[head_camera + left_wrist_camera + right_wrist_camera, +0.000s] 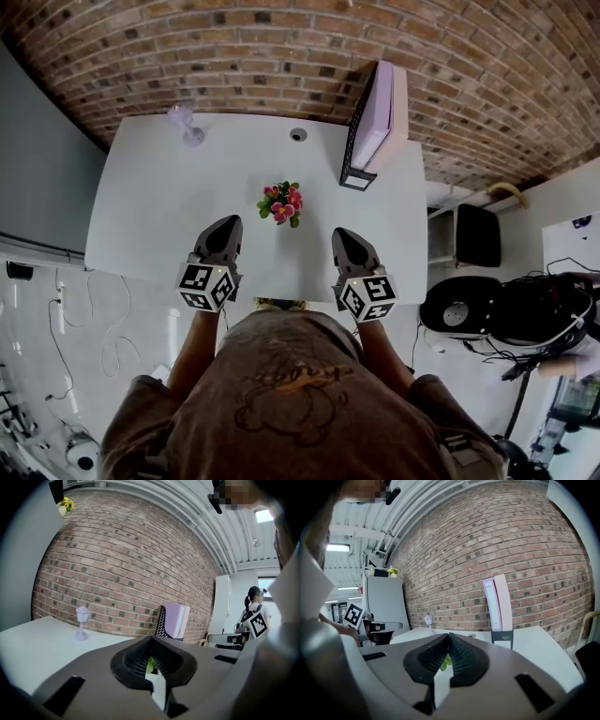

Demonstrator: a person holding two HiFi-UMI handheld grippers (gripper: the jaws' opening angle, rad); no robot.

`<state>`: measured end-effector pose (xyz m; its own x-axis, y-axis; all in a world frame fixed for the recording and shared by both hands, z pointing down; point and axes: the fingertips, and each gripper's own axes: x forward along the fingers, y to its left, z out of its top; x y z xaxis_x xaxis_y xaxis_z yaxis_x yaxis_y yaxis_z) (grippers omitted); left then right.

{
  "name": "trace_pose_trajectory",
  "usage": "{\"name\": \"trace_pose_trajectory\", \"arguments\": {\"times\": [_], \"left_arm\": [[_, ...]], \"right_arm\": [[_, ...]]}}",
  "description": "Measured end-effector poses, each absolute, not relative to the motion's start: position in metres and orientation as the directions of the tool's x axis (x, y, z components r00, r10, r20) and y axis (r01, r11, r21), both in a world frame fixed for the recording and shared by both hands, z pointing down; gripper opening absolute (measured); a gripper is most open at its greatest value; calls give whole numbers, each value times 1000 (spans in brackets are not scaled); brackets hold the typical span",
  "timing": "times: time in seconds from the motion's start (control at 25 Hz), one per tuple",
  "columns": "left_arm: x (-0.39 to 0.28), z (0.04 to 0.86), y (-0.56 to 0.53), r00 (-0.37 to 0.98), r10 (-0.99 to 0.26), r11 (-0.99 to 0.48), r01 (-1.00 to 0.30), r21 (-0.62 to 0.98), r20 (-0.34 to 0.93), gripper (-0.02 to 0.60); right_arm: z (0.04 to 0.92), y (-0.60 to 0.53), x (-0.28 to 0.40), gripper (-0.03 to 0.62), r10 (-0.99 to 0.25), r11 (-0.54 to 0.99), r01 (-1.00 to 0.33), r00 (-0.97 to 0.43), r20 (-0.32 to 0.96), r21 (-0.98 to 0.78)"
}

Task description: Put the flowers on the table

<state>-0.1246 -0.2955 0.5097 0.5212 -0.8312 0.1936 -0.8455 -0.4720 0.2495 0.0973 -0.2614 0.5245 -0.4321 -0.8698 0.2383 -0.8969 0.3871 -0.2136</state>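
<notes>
Flowers are sitting on the table; the left gripper at seven o'clock and the right gripper at five are hovering, jaws together, empty.

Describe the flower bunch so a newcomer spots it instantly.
Start at the white table against the brick wall. Near its middle sits a small bunch of pink flowers with green leaves, the only vivid thing there; its neighbour, a lilac lantern ornament, is pale.
</notes>
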Motion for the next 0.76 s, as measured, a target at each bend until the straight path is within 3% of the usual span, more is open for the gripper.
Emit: {"name": "trace_pose_trajectory", "arguments": {"times": [0.76], "left_arm": [[-113,514,-306,524,-828,-460,-838,292,200,23]], "right_arm": [[527,-269,105,3,-864,385,-894,-437,252,-230]]}}
